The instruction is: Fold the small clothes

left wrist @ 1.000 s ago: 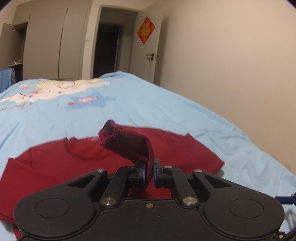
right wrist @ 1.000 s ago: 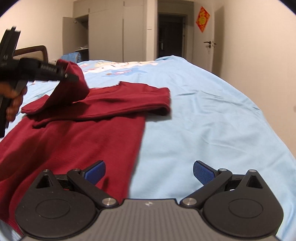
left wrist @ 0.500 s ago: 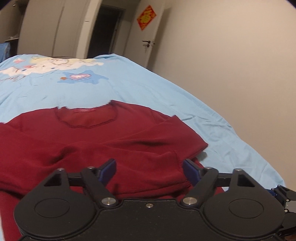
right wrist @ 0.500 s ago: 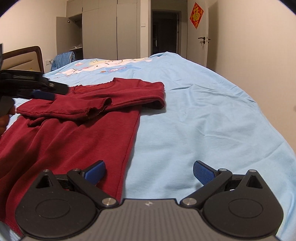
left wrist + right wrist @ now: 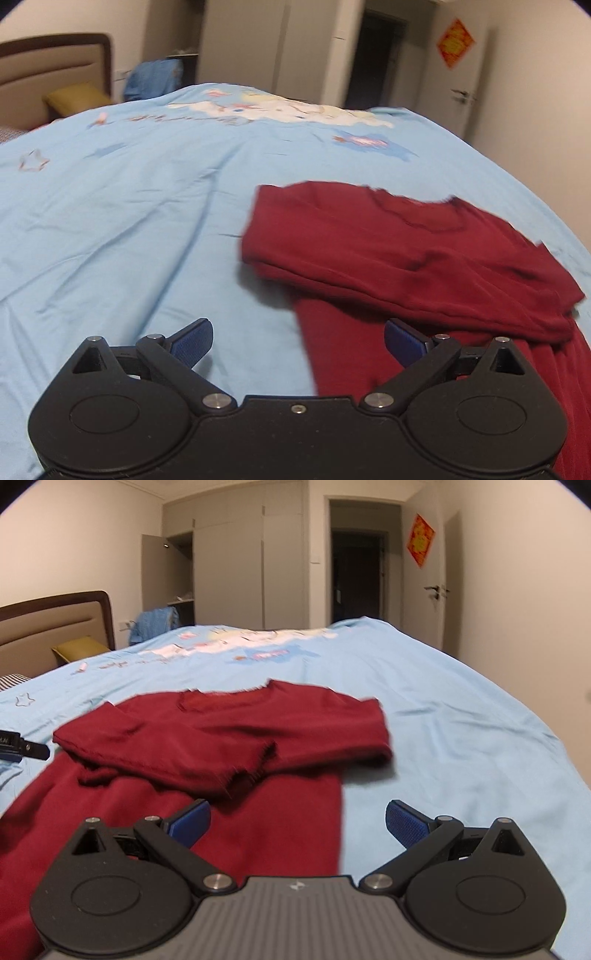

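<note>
A bed (image 5: 461, 709) covered by a light blue sheet fills the middle of both views. A cartoon print (image 5: 255, 642) crosses the sheet towards the upper centre. A dark red top (image 5: 229, 731) lies flat on the sheet, centre-left in the right wrist view, its sleeves folded across its body. A yellow cushion (image 5: 79, 648) sits at the left edge by the headboard (image 5: 55, 620).

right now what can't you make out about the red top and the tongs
- Red top, right wrist view: its near hem is hidden behind the right tongs; edges are motion-blurred.
- Red top, left wrist view: its right side runs off the frame edge.
- Left tongs: in the right wrist view, only a dark tip shows at the left edge.
- Print on the bedsheet: too blurred to read.
</note>
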Motion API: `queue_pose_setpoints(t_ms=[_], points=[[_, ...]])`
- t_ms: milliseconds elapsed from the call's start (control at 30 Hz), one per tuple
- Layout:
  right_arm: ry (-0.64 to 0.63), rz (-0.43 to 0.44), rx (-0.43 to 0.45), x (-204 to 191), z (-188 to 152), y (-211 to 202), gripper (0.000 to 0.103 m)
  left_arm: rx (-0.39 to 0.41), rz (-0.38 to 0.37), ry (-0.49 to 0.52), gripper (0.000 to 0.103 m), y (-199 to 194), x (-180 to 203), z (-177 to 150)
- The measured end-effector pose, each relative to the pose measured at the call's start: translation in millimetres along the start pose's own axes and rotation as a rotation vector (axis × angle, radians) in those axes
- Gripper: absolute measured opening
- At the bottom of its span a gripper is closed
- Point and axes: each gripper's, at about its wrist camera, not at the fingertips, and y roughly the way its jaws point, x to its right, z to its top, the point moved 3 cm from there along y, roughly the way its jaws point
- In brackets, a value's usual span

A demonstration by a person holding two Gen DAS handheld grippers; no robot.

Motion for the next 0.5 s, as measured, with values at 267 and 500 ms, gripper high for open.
queue_pose_setpoints(t_ms=[267,500], points=[[0.04,0.027,0.022,-22.8,31.9,57.6,0.103,0.0,0.16,0.141,0.098,31.6,-17.7,4.4],[-0.014,0.03,-0.019,-37.4,25.8,92.0,0.103,0.058,0.152,0.111,0.098,39.9,-18.1,8.8]])
